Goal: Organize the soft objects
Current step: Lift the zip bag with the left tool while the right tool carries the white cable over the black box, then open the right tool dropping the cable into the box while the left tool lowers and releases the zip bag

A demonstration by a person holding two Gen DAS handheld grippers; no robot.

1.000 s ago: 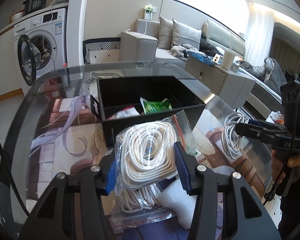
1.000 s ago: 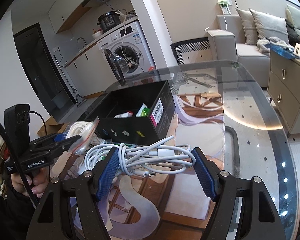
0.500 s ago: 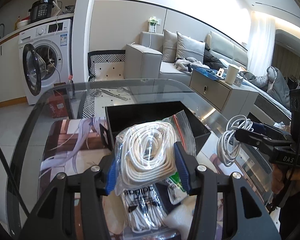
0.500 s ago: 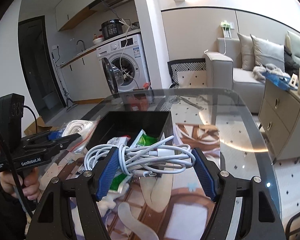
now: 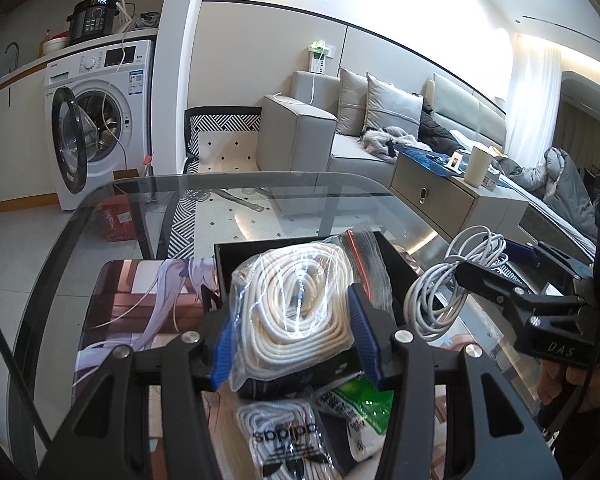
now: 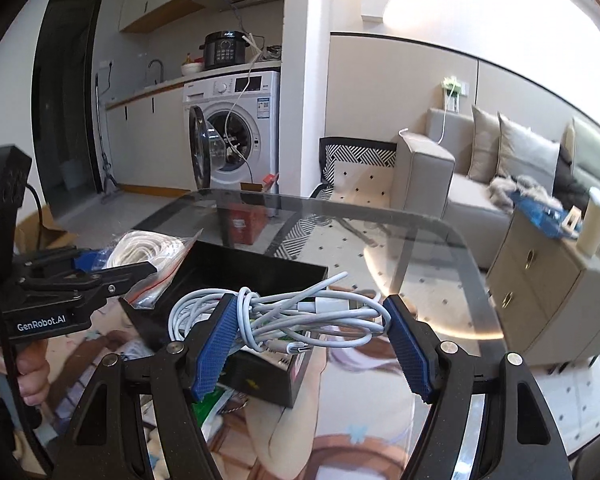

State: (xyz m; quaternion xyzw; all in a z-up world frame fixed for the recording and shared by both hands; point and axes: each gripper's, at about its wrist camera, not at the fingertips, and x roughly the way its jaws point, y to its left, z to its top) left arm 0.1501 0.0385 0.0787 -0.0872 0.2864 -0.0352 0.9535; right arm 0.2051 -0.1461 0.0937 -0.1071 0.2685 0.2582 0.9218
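My left gripper is clamped on a clear zip-top plastic bag of coiled white rope, its blue ridged pads pressing in from both sides. The bag hangs above the open black rectangular box that sits on the glass-topped table, and it covers most of the box from my left wrist view. Below the bag, nearer to me than the box, lie a small clear packet of white laces with black lettering and a green-and-white plastic packet.

My right gripper holds a loose bundle of white charging cable, with its USB-C plug hanging at the lower side. The blue pads stand wide apart; the left one touches the bundle, but I cannot tell whether the right pad presses the cable. The bundle is over the near right corner of the black box, above its rim.

From my right wrist view, the left gripper and its bag are at the left edge of the box. From my left wrist view, the right gripper and the cable are just right of the box. Under the glass beneath the box shows a printed mat with a drawn figure.
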